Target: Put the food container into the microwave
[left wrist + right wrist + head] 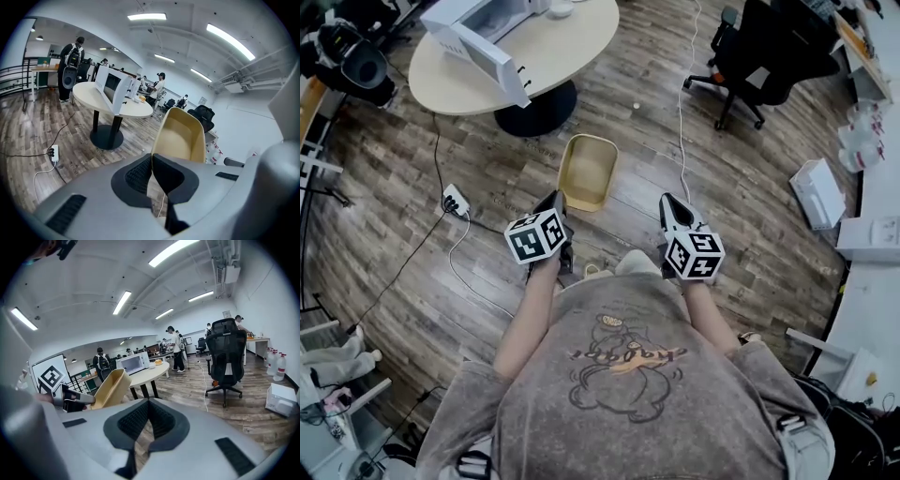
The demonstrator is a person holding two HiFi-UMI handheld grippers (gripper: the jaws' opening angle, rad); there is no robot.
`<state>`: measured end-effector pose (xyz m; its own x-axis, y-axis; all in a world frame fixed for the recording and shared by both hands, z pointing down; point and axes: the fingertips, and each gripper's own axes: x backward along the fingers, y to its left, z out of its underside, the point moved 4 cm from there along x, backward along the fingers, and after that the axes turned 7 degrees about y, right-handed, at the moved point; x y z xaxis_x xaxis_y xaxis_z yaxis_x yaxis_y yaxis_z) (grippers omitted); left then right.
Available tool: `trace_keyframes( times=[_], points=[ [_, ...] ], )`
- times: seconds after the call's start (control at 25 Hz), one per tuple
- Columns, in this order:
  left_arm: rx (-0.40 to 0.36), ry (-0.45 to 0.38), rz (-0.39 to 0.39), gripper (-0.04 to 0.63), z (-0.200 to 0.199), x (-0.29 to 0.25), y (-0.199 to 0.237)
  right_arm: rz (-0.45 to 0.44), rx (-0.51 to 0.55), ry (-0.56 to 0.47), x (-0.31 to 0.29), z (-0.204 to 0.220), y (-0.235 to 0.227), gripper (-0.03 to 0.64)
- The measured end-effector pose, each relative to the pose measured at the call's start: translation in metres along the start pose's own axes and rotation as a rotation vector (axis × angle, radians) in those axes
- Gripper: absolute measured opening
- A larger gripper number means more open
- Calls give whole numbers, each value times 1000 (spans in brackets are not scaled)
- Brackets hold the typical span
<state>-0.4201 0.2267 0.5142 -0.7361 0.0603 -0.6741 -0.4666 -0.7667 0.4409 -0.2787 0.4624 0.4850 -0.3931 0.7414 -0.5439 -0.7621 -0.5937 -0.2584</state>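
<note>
1. Far left: 1 power strip [455, 201] lies on the wood floor [412, 234] with a cable running from it.
2. Upper left: a round table [572, 47] carries 1 white microwave [473, 33]. Its door [487, 58] is swung open.
3. Left gripper [557, 202]: it is held in front of the person's body. In the left gripper view the 2 jaws are pressed together at their tips on the near rim of the food container [587, 172].
4. Food container: a tan, rectangular tub with its open side towards the head camera, and nothing shows inside it. It hangs off the left gripper above the floor, tilted in the right gripper view. It is between the person and the table and well apart from the microwave.
5. Right gripper [668, 202]: level with the left one and apart from the container. In the right gripper view the 2 jaws meet at their tips with nothing between them; only floor shows through the gap below.
6. Upper right: 1 black office chair [755, 56] stands on the floor.
7. Far right: 1 white box [817, 192] sits on the floor near a white counter [872, 309].
</note>
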Motion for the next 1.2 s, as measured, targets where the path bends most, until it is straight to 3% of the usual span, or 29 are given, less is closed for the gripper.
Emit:
trace_keyframes(
  times=[0.6, 1.2],
  points=[
    [16, -7, -5, 35, -55, -63, -2, -8, -20, 4, -58, -36, -34, -2],
    [84, -20, -68, 35, -160, -167, -25, -103, 1, 27, -179, -145, -111, -1]
  ],
)
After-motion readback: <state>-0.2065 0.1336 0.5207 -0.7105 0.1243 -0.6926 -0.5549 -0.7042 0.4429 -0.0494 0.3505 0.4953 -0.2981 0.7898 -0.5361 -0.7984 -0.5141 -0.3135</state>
